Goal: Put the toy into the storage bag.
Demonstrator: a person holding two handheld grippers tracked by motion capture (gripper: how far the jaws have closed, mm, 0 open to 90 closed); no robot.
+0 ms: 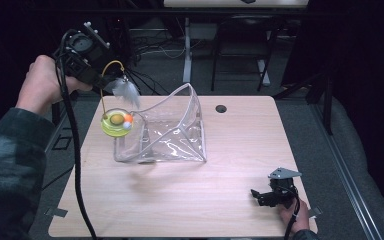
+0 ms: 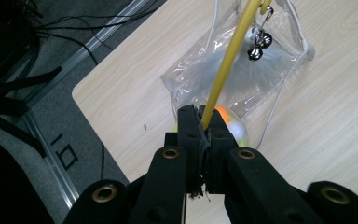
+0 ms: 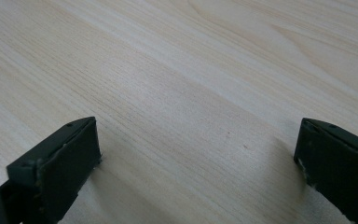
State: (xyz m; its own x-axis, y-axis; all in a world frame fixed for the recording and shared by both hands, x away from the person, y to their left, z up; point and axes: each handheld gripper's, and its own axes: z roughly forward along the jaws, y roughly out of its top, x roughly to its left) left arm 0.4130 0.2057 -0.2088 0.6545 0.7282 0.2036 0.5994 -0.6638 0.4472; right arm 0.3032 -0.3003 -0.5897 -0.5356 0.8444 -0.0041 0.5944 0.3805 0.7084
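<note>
Filling the room's middle, pale wooden table point(image 1: 220, 190) over grey floor point(image 1: 170, 60).

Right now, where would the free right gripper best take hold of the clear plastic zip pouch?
On the raised rim of the clear plastic zip pouch, probably from the right, the right gripper's own side. That edge stands up off the table, thin enough to pinch. The left gripper and yellow wand toy crowd the other side.

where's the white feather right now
In the high view the white feather hangs at upper left from the yellow wire, above the yellow-green base, beside the clear bag.
</note>
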